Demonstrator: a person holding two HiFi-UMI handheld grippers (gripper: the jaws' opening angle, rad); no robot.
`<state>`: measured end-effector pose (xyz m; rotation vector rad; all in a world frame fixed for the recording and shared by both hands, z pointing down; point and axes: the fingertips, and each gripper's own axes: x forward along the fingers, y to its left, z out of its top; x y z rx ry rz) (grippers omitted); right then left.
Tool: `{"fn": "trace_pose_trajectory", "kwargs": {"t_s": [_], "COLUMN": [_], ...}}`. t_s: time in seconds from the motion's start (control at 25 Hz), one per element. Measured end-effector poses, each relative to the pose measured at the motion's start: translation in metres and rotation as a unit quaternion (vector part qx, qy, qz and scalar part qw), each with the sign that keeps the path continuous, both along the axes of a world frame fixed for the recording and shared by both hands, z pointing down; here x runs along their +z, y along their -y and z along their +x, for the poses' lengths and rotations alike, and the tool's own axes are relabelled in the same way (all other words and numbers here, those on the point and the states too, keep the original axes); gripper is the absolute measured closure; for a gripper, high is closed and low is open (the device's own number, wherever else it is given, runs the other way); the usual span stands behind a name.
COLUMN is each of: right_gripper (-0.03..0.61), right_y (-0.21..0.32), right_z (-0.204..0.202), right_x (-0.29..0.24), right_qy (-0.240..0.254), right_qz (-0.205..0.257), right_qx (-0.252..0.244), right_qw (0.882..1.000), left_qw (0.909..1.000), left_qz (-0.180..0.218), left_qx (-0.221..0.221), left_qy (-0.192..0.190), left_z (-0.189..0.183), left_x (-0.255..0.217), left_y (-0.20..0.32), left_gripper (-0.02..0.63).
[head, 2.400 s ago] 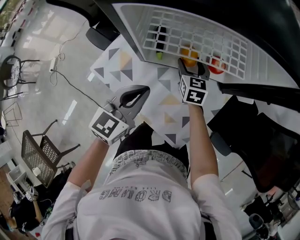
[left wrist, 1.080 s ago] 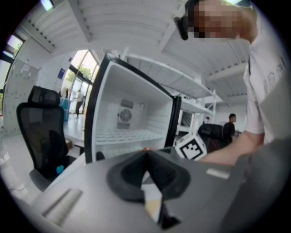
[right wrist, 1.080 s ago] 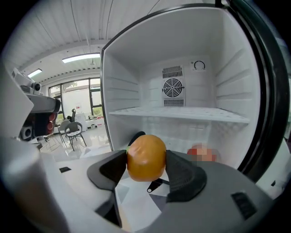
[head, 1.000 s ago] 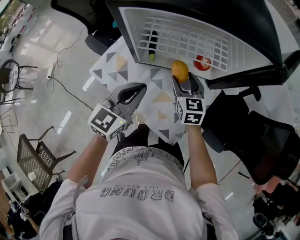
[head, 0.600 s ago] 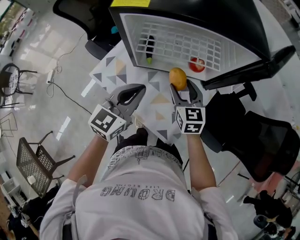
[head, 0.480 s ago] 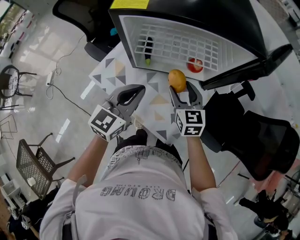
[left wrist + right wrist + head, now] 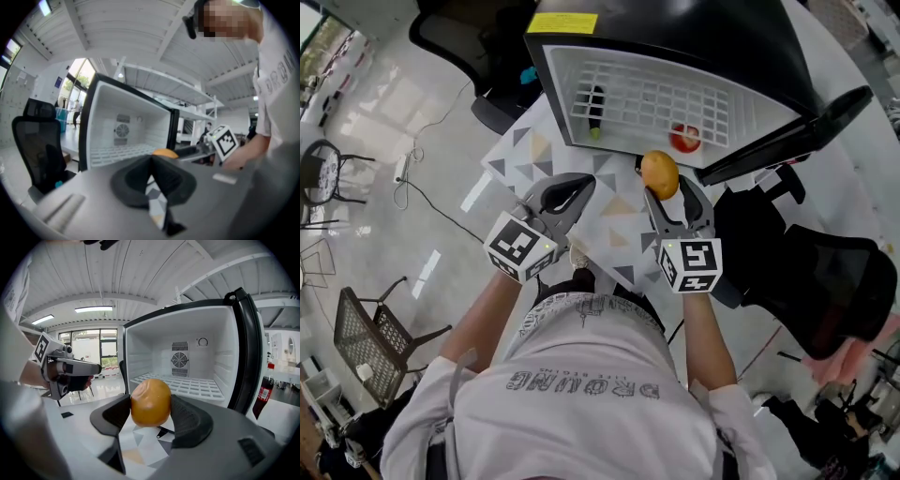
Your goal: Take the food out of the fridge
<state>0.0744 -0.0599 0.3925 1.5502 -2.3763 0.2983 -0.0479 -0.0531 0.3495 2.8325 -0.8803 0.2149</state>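
An orange (image 7: 660,174) (image 7: 150,401) is clamped between the black pads of my right gripper (image 7: 668,190) (image 7: 151,405), held over the patterned table (image 7: 617,223) just in front of the open fridge (image 7: 675,56). On the fridge's white wire shelf (image 7: 647,98) lie a dark long item with a green tip (image 7: 595,103) and a red round fruit (image 7: 684,139). My left gripper (image 7: 581,185) (image 7: 151,160) hovers to the left over the table, jaws shut and empty. The orange (image 7: 164,152) peeks over its jaws in the left gripper view.
The fridge door (image 7: 246,348) stands open at the right. Black office chairs (image 7: 825,281) crowd the right side, and another chair (image 7: 366,337) stands on the floor at the left. A cable (image 7: 422,169) runs across the floor. A cola bottle (image 7: 264,390) stands beyond the door.
The right gripper has drawn the orange out from the fridge shelf and back over the table. The left gripper has stayed about where it was, still shut.
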Motion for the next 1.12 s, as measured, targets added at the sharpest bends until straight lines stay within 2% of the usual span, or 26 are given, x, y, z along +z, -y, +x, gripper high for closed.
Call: {"fn": "trace_pose_trajectory", "kwargs": {"t_s": [1.12], "right_gripper": [0.307], "right_y": [-0.012], "right_z": [0.018], "right_x": [-0.033], "right_qy": [0.000], "right_qz": [0.022], "right_qx": [-0.009], "right_qw": [1.000], "left_qw": [1.0000], "left_qz": [0.007], "left_qx": [0.003], "left_qy": [-0.006], "left_z": [0.018], "left_x": [-0.009], "left_y": [0.010], "left_gripper": [0.614]}}
